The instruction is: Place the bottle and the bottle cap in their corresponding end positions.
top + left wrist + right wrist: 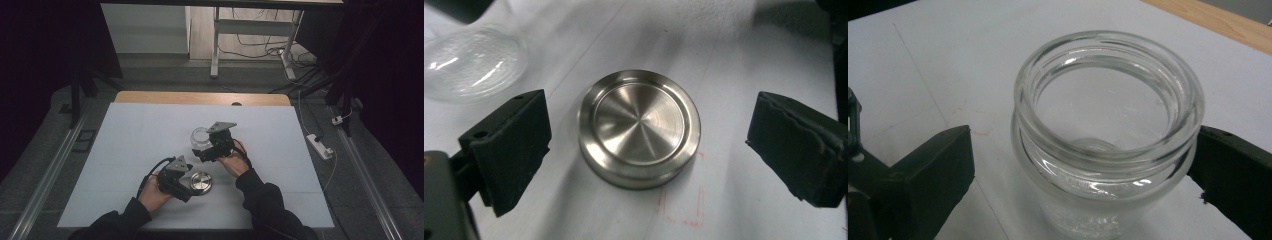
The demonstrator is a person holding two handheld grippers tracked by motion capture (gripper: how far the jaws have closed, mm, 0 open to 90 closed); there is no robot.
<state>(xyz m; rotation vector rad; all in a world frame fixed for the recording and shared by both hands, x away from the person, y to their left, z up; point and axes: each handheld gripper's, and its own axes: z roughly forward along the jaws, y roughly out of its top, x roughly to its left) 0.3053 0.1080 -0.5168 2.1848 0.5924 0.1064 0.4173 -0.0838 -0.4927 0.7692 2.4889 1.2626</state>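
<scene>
High view: dim room beyond, desk legs and cables on the far floor, then a white sheet (pixel 280 150) over a wooden table (pixel 150 97). Glass jar (pixel 1108 135) standing upright mid-sheet, uncapped, between the spread jaws of the right gripper (pixel 212 150), left pad clear. Steel lid (pixel 639 127) lying flat near-left of it, left gripper (pixel 186 192) parted, touching nothing. Probably just released; next, lifting both away cleanly.

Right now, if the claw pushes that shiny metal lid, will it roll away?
Probably not. The metal lid lies flat on the white table, so it would likely slide. Its smooth, polished side looks slippery for the left claw. It looks solid, so perhaps heavy for its size.
</scene>
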